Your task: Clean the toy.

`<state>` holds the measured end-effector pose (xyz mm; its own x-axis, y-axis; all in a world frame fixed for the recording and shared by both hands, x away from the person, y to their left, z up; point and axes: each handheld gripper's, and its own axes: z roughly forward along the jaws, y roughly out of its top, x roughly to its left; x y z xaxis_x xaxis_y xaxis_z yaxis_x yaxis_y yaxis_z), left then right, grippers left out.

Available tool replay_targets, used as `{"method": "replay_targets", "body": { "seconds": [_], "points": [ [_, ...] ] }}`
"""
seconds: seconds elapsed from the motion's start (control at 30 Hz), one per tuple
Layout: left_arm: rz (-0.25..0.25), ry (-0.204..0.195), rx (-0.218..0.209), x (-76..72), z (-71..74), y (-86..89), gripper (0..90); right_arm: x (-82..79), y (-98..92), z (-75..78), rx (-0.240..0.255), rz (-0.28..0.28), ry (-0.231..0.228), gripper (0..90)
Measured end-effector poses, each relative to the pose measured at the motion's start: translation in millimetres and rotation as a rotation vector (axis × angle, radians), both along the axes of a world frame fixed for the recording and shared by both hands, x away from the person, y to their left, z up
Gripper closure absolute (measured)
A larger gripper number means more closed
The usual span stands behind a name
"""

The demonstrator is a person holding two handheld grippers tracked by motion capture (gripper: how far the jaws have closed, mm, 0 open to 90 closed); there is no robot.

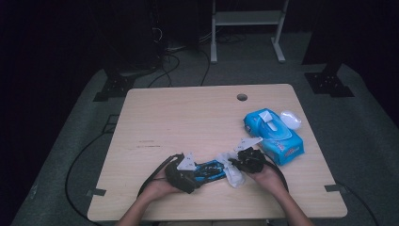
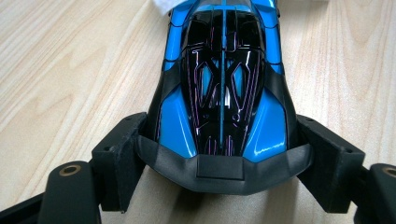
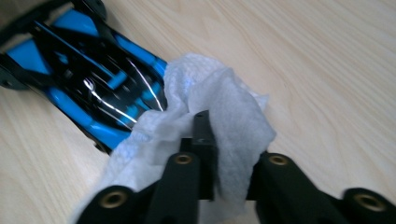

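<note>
1. My left gripper [image 1: 200,173] sits near the table's front edge, left of centre, clenched across the car [image 2: 223,88]. In the left gripper view both pads press the car's sides just ahead of its black end piece.
2. The car lies flat on the table [image 1: 188,117], lengthwise left to right, between my two grippers.
3. My right gripper [image 1: 237,162] is just right of the car and grasps a white wipe [image 3: 219,116]. In the right gripper view the cloth is bunched between the jaws, wraps over one jaw and hides the other pad. No earlier frame is shown to me, so I say only that the wipe sits in the jaws.
4. The wipe drapes over the car's right end and covers that part of the body; the rest of it spills onto the table toward me.
5. Far right of my right gripper lies a blue wipes pack [image 1: 273,134], its flap [image 1: 269,117] lifted. It is near that gripper but apart from it.
6. A white lump [image 1: 290,119] rests just beyond the pack; I cannot tell what it is.
7. A round hole [image 1: 242,97] sits in the far part of the table, well clear of the work.
</note>
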<state>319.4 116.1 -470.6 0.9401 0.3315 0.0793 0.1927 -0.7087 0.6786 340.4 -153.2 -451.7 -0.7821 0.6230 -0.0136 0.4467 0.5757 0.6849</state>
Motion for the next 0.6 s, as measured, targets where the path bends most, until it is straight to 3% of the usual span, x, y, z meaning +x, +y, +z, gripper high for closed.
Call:
{"method": "replay_targets", "body": {
  "seconds": [0.07,0.1,0.3,0.37,0.4,0.5,0.6],
  "points": [
    [-0.001,0.001,0.000,0.1,0.0,-0.2,23.6,0.6,3.6,2.6,0.016,0.009,-0.003,69.6],
    [-0.002,0.002,0.000,0.3,0.0,-0.3,23.5,0.0,7.0,3.3,0.042,0.028,0.010,63.0],
    [0.001,-0.001,0.003,-0.2,0.2,-0.5,23.5,1.8,21.1,4.1,0.063,0.083,-0.003,60.6],
    [0.002,-0.001,0.004,-0.3,0.1,-0.3,23.4,2.3,27.8,3.4,0.072,0.110,-0.020,67.6],
    [0.001,0.000,0.003,0.0,-0.1,0.1,23.4,0.6,30.3,2.4,0.077,0.143,-0.037,77.2],
    [0.001,-0.001,0.003,-0.3,-0.1,-0.2,23.4,0.3,29.3,1.6,0.088,0.156,-0.026,81.7],
    [0.005,0.000,0.005,-0.6,0.2,-0.4,23.5,1.9,24.7,1.9,0.068,0.142,-0.012,83.9]
  ]
}}
